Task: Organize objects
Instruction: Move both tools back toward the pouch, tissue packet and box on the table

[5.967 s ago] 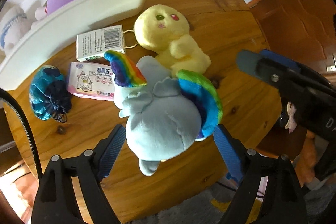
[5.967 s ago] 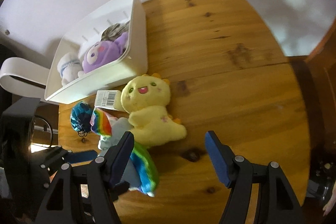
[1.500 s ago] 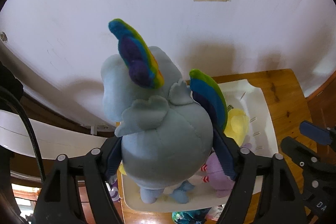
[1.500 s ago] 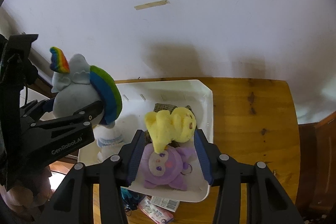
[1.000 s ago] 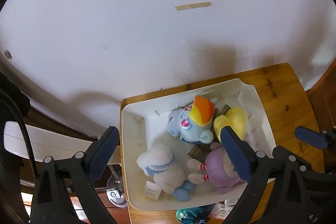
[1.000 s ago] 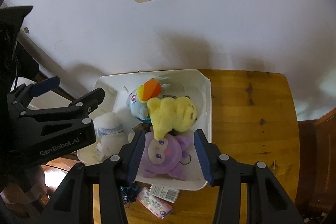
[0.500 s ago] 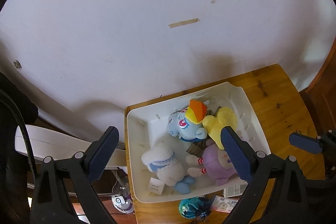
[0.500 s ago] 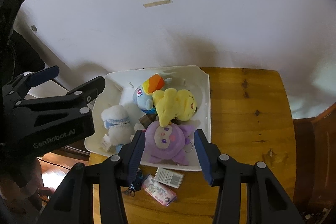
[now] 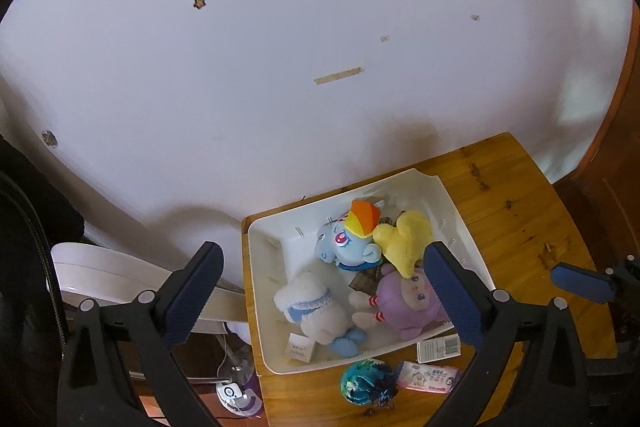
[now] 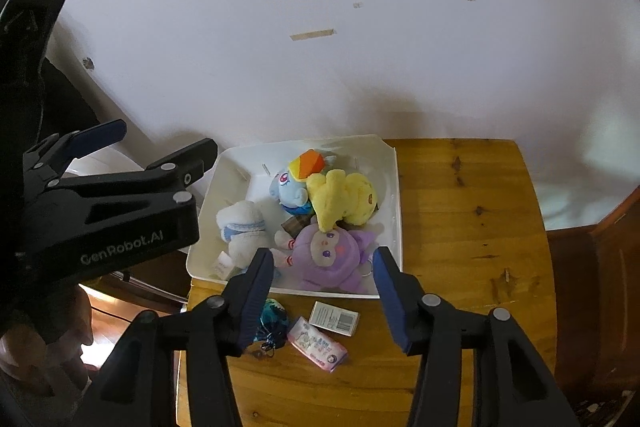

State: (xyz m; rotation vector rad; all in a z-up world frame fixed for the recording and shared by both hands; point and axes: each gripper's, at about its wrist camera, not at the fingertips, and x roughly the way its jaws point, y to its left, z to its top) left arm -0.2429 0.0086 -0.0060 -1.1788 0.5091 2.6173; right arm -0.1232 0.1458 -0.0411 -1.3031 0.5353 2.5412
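- Wooden counter (image 10: 460, 227) against a white wall carries the white bin (image 10: 394, 187); the yellow plush (image 10: 344, 195) now lies in it atop the purple plush (image 10: 328, 251), beside the blue pony plush (image 9: 344, 243) dropped in a moment earlier.
- Your right tongs (image 10: 322, 291) are opening, with nothing between the pads; they hang above the bin's near edge.
- Your left tongs (image 9: 320, 287) stand spread wide and empty, lifted clear of the bin.
- All plush toys, including the white one (image 9: 316, 311), are binned, so that part looks done.
- Left outside, near the bin's front wall: the teal pouch (image 10: 274, 319), tissue pack (image 10: 316, 345) and barcode card (image 10: 334, 317). These are probably yours next.
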